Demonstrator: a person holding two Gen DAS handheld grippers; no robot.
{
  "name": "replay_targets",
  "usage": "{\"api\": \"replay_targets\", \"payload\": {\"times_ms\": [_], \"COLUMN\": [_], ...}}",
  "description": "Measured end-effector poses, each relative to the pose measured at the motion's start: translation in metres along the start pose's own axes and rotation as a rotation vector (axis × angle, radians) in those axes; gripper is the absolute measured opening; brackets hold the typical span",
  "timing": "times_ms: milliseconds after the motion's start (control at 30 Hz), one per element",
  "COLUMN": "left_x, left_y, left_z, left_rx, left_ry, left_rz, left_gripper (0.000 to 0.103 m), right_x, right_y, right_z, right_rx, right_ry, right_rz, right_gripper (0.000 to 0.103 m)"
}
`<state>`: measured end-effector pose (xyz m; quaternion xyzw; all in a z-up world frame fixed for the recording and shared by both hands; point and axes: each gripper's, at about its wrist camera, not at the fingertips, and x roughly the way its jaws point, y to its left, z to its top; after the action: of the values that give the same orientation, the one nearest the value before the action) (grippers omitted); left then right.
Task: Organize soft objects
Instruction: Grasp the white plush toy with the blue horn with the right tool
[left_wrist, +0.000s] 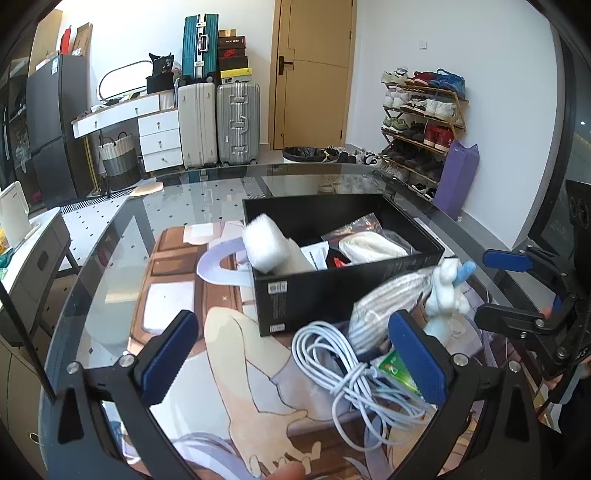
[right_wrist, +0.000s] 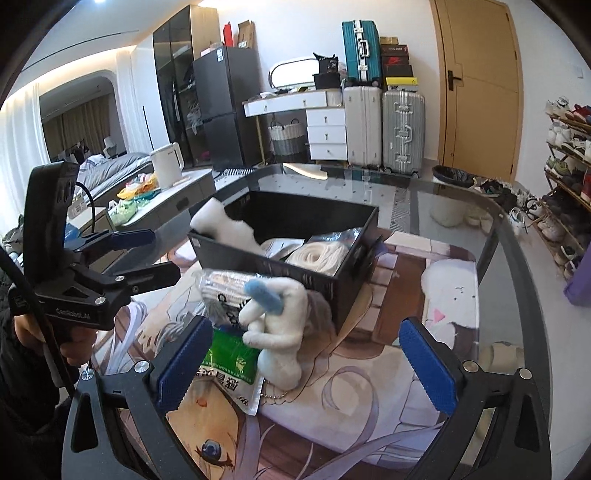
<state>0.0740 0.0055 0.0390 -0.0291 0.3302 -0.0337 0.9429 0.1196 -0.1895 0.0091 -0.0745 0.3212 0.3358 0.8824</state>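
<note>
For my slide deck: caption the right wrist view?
Open right tongs approach a white plush toy beside the black storage box.

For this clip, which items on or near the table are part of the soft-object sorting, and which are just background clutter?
Part of the job:
black box
white plush toy
bagged white rope
green packet
coiled white cable
foam roll

Just lying about:
suitcases
shoe rack
kettle
bin
</note>
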Motion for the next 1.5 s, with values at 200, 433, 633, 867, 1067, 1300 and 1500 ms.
{"api": "replay_targets", "payload": {"times_ms": [200,433,633,867,1067,1300,1500], "left_x": [0.004,0.003,0.003,0.006,0.008,0.009,0.009], "left_y": [-0.006,-0.015,-0.018,-0.022,-0.026,-0.026,-0.026], "left_z": [-0.005,-0.009,-0.01,-0.011,-0.014,-0.014,-0.014], "left_rx": [0.002,0.03,0.046,0.061,0.075,0.079,0.079], "left_ry": [0.015,0.025,0.039,0.057,0.066,0.07,0.07], "left_rz": [-0.012,-0.029,-0.034,-0.037,-0.043,-0.039,-0.04], "left_gripper": [0.103,0.103,0.103,0.103,0.103,0.103,0.103], "right_x": [0.016,0.031,0.038,0.04,0.042,0.044,0.045], "right_y": [0.003,0.004,0.002,-0.002,-0.005,0.0,0.004], "right_z": [-0.004,-0.008,-0.009,-0.009,-0.012,-0.013,-0.015], "right_rx": [0.003,0.023,0.041,0.052,0.07,0.068,0.063], "right_ry": [0.046,0.076,0.093,0.1,0.113,0.112,0.121], "right_rz": [-0.006,-0.008,-0.026,-0.047,-0.052,-0.028,-0.006], "right_gripper": [0.102,0.102,0.102,0.102,0.102,0.09,0.075]}}
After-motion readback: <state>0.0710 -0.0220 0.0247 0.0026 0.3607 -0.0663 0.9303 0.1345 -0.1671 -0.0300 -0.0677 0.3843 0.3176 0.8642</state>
